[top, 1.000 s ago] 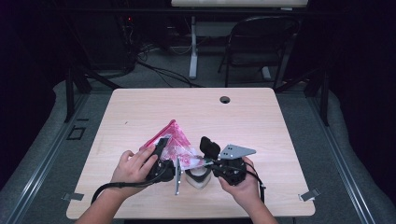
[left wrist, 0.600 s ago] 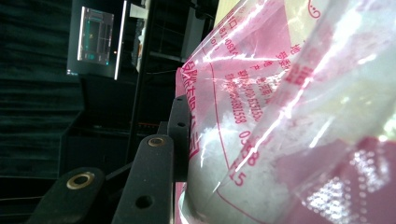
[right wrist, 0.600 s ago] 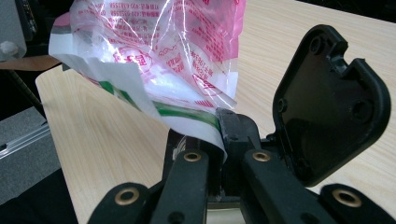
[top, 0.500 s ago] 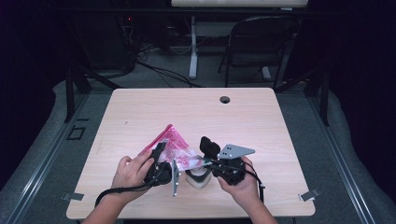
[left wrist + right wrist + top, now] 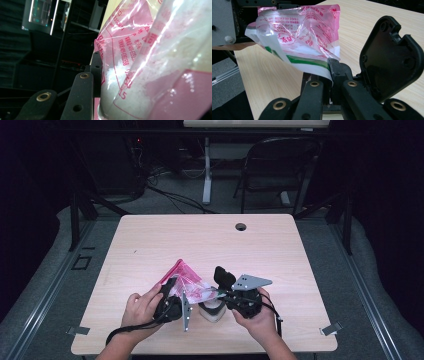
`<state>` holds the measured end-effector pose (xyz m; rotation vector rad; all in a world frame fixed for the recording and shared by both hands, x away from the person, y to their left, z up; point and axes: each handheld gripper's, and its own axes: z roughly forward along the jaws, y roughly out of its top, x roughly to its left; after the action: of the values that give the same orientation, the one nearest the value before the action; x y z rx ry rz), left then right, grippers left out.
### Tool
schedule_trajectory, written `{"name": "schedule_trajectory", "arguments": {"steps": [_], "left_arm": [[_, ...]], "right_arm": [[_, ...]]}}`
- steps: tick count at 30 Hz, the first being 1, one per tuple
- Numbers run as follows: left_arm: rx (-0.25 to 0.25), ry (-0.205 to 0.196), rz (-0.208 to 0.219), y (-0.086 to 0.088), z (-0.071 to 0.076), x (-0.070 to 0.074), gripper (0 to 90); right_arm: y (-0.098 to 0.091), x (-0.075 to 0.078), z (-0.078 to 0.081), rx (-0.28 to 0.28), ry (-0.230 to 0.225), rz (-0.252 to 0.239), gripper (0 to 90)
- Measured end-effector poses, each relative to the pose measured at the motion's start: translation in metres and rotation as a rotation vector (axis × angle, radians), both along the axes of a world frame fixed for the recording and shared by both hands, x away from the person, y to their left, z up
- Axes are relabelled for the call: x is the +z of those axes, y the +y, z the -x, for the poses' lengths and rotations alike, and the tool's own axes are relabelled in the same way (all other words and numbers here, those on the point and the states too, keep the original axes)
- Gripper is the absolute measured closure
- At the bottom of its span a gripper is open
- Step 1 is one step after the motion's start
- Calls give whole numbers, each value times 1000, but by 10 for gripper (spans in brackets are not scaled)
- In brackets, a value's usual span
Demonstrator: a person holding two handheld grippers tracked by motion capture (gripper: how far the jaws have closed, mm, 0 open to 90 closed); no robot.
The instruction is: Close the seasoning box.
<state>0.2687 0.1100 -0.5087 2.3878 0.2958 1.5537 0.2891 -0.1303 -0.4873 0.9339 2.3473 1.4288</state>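
Dark room, pale wood table (image 5: pixel 150 245) with a cable hole near the far edge; work sits near the table's near edge, about mid-width.

Change over the last second: barely any. Pink-and-clear plastic bag (image 5: pixel 192 285) hangs between both tongs much as before, perhaps pulled slightly closer to the near edge. Right hand held station, left only nudged. Reads as a steady two-point hold, probably lining the bag up for opening or tugging apart; no progress on that visible yet.

Right tongs (image 5: pixel 329 72): jaws clamped nearly together on the bag's lower edge, by the green strip. Firm pinch.

Left tongs (image 5: pixel 172 295): partly closed on the bag's opposite side; left gripper view shows one jaw flat against the film, the far jaw hidden behind the bag (image 5: pixel 150 62). Looks held.

Bag is off the table, stretched between the two tongs. White powdery contents inside. A pale object (image 5: pixel 211 311) lies on the table under the right tongs; can't identify it.
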Motion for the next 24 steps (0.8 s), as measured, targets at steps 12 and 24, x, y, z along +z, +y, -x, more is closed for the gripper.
{"name": "schedule_trajectory", "arguments": {"steps": [12, 24], "left_arm": [[13, 37, 58, 3, 0, -6, 719], [18, 91, 120, 7, -2, -11, 720]], "right_arm": [[1, -1, 0, 8, 2, 9, 896], [4, -2, 0, 11, 4, 11, 895]]}}
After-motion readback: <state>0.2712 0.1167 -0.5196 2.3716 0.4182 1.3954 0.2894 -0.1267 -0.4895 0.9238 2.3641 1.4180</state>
